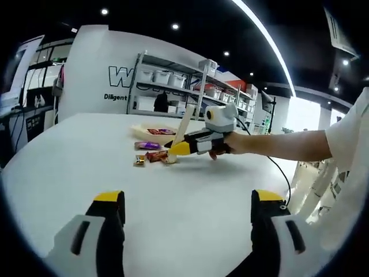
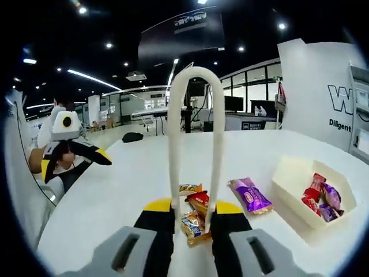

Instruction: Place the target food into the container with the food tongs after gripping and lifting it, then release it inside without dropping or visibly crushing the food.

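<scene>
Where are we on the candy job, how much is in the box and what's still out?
Done: several wrapped candies already lie in the box. In hand: the right gripper is shut on the tongs, whose tips straddle a gold candy on the table; it is not lifted yet. Left: that candy, a red one, another gold one and a purple one. The left gripper hangs open.

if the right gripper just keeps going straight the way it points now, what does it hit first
Most likely the gold-wrapped candy lying between the arms of the tongs that the right gripper holds, with the red-wrapped candy just beyond it; depth is hard to judge.
</scene>
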Tool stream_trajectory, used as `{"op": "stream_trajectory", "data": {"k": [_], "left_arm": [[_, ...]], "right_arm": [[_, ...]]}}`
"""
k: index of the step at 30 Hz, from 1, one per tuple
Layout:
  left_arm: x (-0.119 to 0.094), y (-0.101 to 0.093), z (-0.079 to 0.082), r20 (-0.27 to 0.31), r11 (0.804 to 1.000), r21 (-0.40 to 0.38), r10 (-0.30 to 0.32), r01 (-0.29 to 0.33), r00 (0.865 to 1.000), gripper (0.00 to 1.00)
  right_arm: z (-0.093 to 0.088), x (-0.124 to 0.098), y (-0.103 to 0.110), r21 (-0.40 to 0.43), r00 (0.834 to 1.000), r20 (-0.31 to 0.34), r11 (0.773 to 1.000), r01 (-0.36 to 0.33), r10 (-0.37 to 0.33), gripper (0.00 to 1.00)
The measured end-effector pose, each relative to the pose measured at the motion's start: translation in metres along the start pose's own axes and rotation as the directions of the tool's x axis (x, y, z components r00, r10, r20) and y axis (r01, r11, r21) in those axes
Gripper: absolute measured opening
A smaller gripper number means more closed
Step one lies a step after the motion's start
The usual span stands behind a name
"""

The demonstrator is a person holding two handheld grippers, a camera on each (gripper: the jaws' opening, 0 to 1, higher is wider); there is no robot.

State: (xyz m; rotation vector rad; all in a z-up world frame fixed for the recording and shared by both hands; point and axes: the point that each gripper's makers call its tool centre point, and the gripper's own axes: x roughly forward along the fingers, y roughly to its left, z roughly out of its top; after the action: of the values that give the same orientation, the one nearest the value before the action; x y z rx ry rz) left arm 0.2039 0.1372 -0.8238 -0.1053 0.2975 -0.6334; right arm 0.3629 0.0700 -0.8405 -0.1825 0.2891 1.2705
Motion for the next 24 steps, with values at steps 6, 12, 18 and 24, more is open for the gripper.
{"op": "stream_trajectory", "data": {"k": [6, 12, 18, 24], "left_arm": [[0.0, 0.0, 0.0, 0.004, 1.0, -0.007, 0.001, -0.001, 1.0, 0.89], [0.006, -0.009, -0.003, -0.001, 1.0, -0.004, -0.022, 0.022, 1.0, 0.88], [0.009, -0.018, -0.003, -0.004, 0.999, 0.003, -0.045, 0.045, 0.999, 0.88], [0.007, -0.021, 0.0, 0.0, 0.999, 0.01, -0.05, 0.05, 0.999, 0.88]], "right_arm": [[-0.005, -0.012, 0.011, 0.064, 1.0, -0.016, 0.998, -0.01, 0.011, 0.16], [-0.006, -0.028, 0.019, 0.137, 1.0, 0.013, 0.991, 0.008, -0.009, 0.16], [-0.007, -0.042, 0.029, 0.175, 1.0, 0.025, 0.985, 0.003, -0.007, 0.16], [0.0, -0.043, 0.022, 0.153, 0.998, 0.044, 0.988, 0.03, -0.037, 0.16]]}}
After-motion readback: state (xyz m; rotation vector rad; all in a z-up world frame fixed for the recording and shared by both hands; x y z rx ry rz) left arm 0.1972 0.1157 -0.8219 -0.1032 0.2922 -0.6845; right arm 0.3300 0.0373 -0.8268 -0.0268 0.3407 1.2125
